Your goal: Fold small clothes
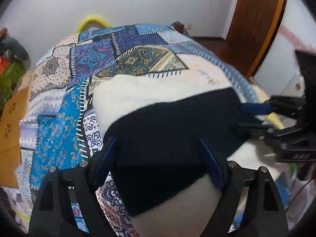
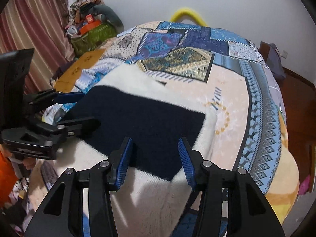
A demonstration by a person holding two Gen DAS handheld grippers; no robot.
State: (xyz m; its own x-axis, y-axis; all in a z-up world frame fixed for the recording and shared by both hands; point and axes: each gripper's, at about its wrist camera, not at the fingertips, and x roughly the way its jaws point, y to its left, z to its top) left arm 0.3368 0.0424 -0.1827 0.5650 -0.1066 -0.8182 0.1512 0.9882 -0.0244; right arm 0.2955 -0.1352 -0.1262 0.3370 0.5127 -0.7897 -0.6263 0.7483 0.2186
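A fuzzy garment, cream white (image 1: 142,92) with a wide dark navy band (image 1: 167,130), lies flat on a patterned bedspread (image 1: 59,122). It also shows in the right wrist view, cream part (image 2: 158,203) and navy band (image 2: 142,118). My left gripper (image 1: 158,148) is open, jaws wide apart, hovering over the navy band's near edge. My right gripper (image 2: 156,148) is open over the navy band's other end. Each gripper appears in the other view, the right one (image 1: 254,116) and the left one (image 2: 79,108), both at the garment's edge with fingers apart.
The bed with the blue, beige and gold patchwork spread (image 2: 227,98) fills both views. A yellow hoop (image 2: 187,13) stands behind the bed by the white wall. A pile of clutter on a green box (image 2: 90,29) and a wooden door (image 1: 256,23) flank it.
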